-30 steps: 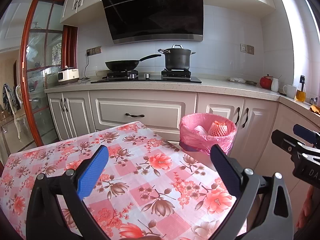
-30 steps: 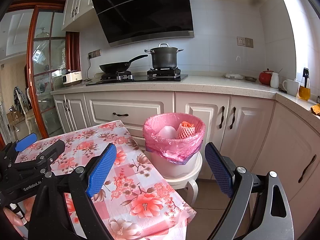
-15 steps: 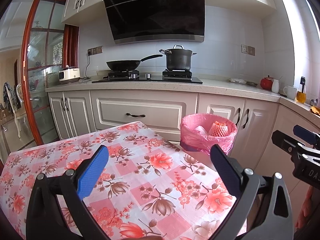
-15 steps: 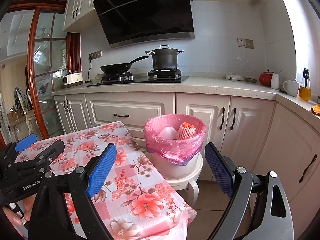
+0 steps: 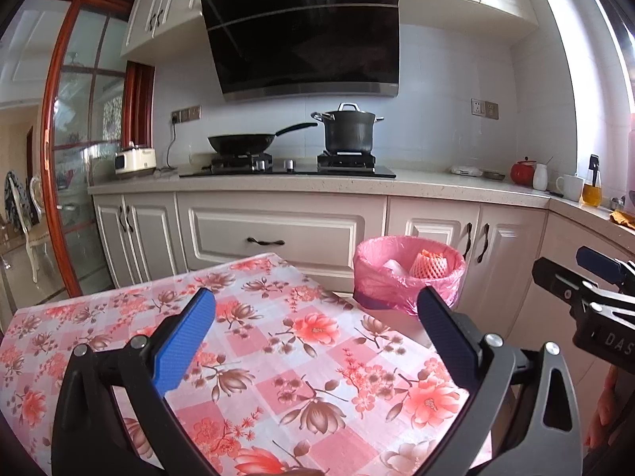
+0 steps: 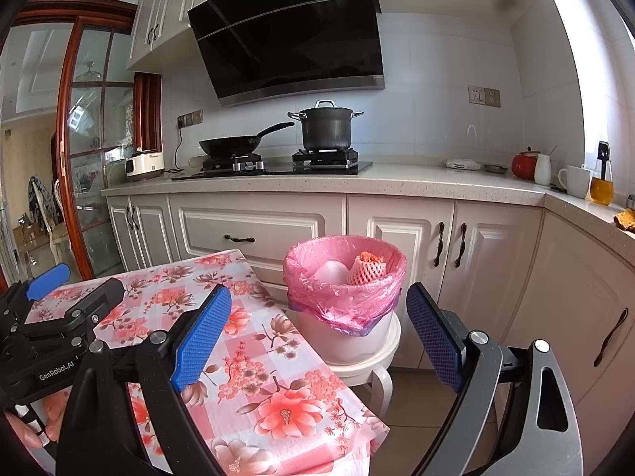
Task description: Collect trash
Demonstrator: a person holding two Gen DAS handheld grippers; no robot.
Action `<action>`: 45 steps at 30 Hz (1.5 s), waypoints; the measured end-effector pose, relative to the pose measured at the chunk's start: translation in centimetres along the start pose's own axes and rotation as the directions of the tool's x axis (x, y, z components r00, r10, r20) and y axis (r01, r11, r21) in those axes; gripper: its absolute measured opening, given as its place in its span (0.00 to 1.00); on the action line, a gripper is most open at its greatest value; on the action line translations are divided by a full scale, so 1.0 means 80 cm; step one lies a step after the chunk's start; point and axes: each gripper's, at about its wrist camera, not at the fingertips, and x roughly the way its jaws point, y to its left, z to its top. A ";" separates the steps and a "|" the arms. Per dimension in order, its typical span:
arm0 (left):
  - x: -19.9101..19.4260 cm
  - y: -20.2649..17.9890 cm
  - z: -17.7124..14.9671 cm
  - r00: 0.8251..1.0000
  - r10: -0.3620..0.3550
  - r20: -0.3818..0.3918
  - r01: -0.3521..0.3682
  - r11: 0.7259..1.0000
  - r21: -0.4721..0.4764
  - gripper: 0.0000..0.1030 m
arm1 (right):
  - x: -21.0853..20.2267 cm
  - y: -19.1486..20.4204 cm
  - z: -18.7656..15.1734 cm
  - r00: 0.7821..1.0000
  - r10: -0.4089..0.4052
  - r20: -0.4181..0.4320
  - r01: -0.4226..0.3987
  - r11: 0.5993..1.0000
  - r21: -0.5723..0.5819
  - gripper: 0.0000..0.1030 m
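Note:
A white bin lined with a pink bag (image 6: 344, 277) stands on a white stool (image 6: 369, 361) past the table's far right corner; the pink-lined bin (image 5: 408, 273) also shows in the left wrist view. Inside lie an orange foam fruit net (image 6: 367, 269) and a white lump (image 6: 331, 271). My left gripper (image 5: 315, 317) hovers open over the floral tablecloth (image 5: 278, 357), holding nothing. My right gripper (image 6: 317, 325) is open and empty, just short of the bin, over the table's right edge.
Kitchen counter (image 6: 397, 180) behind carries a hob with a wok (image 6: 234, 144) and a pot (image 6: 327, 127); a red pot, cups and an oil bottle (image 6: 601, 182) sit at right. Cabinets (image 6: 496, 269) wall the floor around the stool. A glass door (image 5: 75, 166) is at left.
Both views have tilted up very slightly; the grippers stay open and almost still. Nothing was picked up or dropped.

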 end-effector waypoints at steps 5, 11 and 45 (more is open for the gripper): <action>0.002 0.004 -0.005 1.000 0.000 -0.005 0.000 1.000 -0.024 0.95 | -0.002 0.001 -0.005 1.000 0.004 0.016 -0.004 1.000 -0.011 0.82; 0.001 0.010 -0.003 1.000 0.000 -0.002 0.000 0.999 -0.045 0.95 | -0.002 0.002 -0.007 1.000 0.008 0.022 -0.008 1.000 -0.012 0.82; -0.001 0.002 -0.008 1.000 -0.016 -0.018 0.016 1.000 -0.022 0.95 | 0.003 0.004 -0.013 1.000 0.017 0.009 -0.017 1.000 -0.011 0.82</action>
